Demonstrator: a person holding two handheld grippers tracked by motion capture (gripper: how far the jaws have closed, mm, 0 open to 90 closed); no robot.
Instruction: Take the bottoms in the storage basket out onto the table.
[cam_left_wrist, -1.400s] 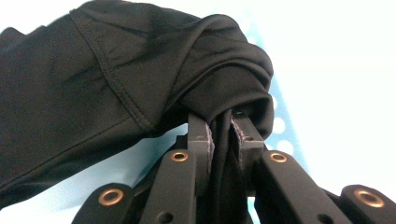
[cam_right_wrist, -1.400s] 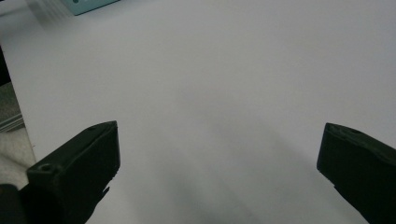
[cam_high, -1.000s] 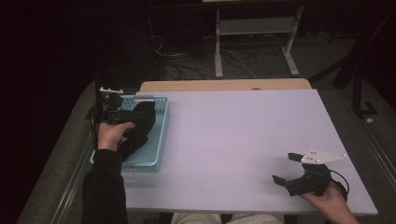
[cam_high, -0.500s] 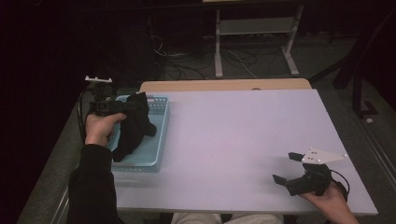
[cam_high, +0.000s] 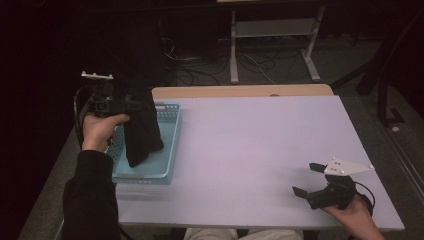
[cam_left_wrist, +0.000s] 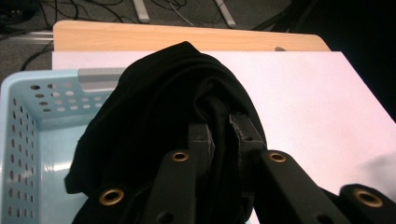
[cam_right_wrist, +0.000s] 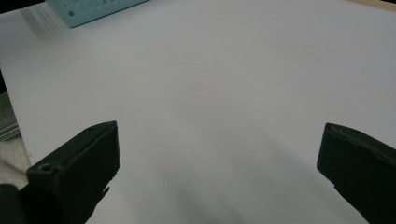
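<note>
- Left gripper: its fingers are clenching a fold of the black garment, with cloth bunching between and around both pads.
- Black garment, high view: it is hanging from the left gripper, draping down over the near-left part of the light blue perforated basket; its lower end is reaching the basket floor or hanging just above it, which cannot be told.
- Right gripper: its fingers are standing released and wide apart, grasping nothing, while the gripper is resting low over the near right corner of the counter, well apart from the basket.
- Step in hand, as judged: the garment is being lifted out of the basket and is not yet clear of the rim.
- Next move, as judged: it is calling for more height so that the hanging end clears the basket wall, then a carry across to the bare counter, where the free gripper could be taking a second hold for spreading.
- Count: two grippers, one black garment, one basket, one counter; a metal stand and loose cables are lying on the floor beyond.
</note>
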